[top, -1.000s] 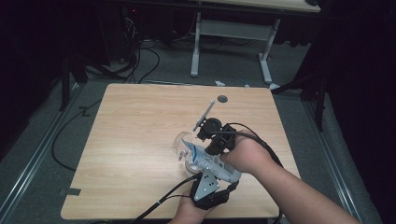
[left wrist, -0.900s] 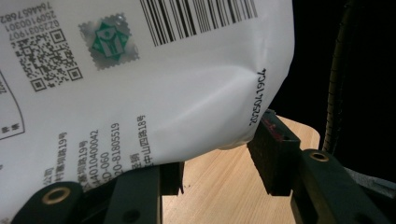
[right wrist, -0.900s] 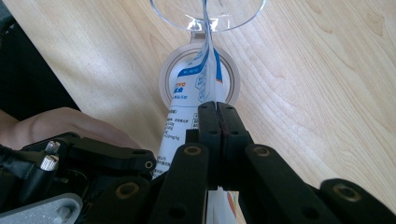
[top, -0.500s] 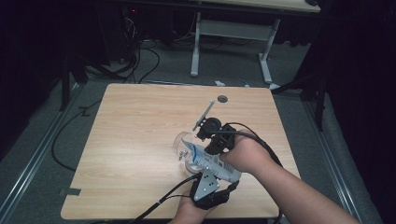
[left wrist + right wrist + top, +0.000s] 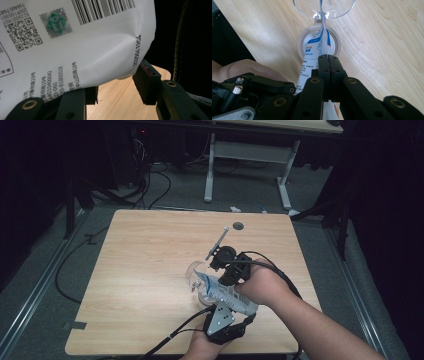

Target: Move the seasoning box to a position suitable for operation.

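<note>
I am gripping the white printed plastic pouch [image 5: 226, 293] in my left gripper [image 5: 226, 324] and pinching its top with my right gripper [image 5: 328, 58]. Its corner is tipping over the clear stemmed glass [image 5: 324, 7] on the counter [image 5: 150, 255]; pouring is underway, I judge.

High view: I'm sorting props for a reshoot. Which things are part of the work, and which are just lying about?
In use:
white pouch, held in both claws
clear glass
left claw
right claw

Lying about:
thin stick
small dark disc
table

Dim lab: bare table [image 5: 150, 270], floor cables [image 5: 150, 185]
</note>
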A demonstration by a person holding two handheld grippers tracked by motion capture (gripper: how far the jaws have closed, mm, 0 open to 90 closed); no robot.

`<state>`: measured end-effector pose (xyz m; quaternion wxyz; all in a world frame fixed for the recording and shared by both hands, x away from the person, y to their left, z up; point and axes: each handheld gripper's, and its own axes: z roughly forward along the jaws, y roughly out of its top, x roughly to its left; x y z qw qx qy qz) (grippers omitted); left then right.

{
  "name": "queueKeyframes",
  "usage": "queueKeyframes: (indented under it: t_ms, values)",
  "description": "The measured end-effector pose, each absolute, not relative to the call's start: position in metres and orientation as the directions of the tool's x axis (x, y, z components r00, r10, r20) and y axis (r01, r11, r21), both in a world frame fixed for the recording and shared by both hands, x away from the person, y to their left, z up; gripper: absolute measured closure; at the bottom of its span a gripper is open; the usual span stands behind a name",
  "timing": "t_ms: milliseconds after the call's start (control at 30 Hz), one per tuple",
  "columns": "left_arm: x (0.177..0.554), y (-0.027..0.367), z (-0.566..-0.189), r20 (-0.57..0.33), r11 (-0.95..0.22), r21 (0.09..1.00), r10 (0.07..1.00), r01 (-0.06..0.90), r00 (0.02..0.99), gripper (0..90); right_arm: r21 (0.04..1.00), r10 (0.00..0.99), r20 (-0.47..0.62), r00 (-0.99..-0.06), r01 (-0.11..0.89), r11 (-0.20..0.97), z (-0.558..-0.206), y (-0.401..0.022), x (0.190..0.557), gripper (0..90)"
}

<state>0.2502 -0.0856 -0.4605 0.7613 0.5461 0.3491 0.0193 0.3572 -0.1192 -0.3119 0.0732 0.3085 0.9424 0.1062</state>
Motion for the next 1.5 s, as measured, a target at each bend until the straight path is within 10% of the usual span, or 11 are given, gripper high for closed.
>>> queueKeyframes:
  t_ms: [1500]
  values:
    - [0.2504, -0.0853, -0.4564, -0.519, 0.418, 0.837, 0.403, 0.353, 0.754, 57.9, 0.247, 0.591, -0.072, -0.803, 0.560, 0.791, -0.3125, -0.1169, 0.3581, 90.0]
